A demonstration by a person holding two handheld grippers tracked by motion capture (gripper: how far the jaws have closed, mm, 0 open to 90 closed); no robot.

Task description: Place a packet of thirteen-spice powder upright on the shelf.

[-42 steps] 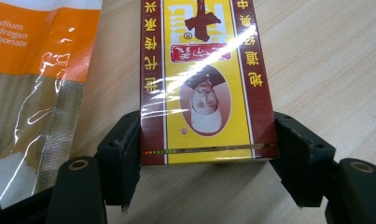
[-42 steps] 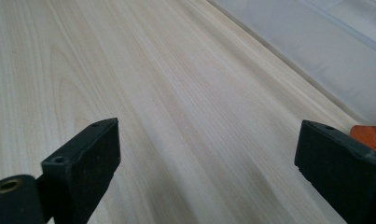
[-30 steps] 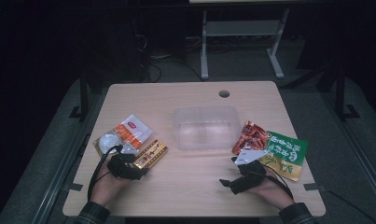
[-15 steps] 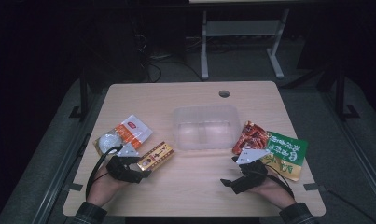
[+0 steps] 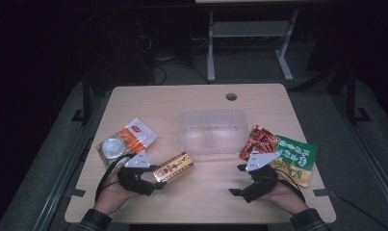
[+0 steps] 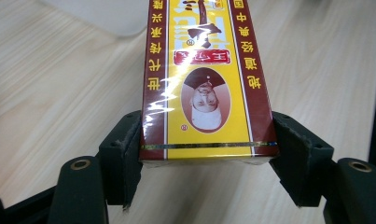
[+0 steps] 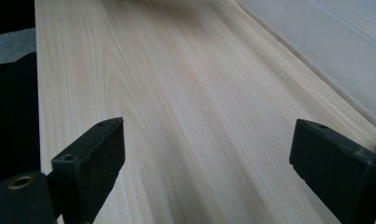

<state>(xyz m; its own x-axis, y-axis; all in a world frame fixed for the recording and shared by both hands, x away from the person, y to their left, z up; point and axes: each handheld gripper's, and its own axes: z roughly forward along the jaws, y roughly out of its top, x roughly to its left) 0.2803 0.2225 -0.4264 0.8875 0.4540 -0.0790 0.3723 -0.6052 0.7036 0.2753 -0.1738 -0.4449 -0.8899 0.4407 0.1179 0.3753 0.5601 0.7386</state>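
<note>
A yellow and dark red box (image 5: 174,166) with printed characters and a small portrait lies at the front left of the table. My left gripper (image 5: 150,179) is shut on its near end. In the left gripper view the box (image 6: 206,84) runs away from the camera, and both black pads (image 6: 127,149) press against its sides. At the front right my right gripper (image 5: 238,180) stands open just above the wood, nothing between its jaws. The right gripper view shows my right gripper (image 7: 216,149) wide open over bare tabletop.
A clear plastic tub (image 5: 212,130) stands mid-table; its wall (image 7: 325,42) shows in the right gripper view. A red snack packet (image 5: 259,142) and a green one (image 5: 295,156) lie right of it. A white and orange packet (image 5: 136,134) and a pale round packet (image 5: 112,147) lie left.
My left gripper has carried the box a little to the right, toward the table's middle. The right gripper has barely moved.
</note>
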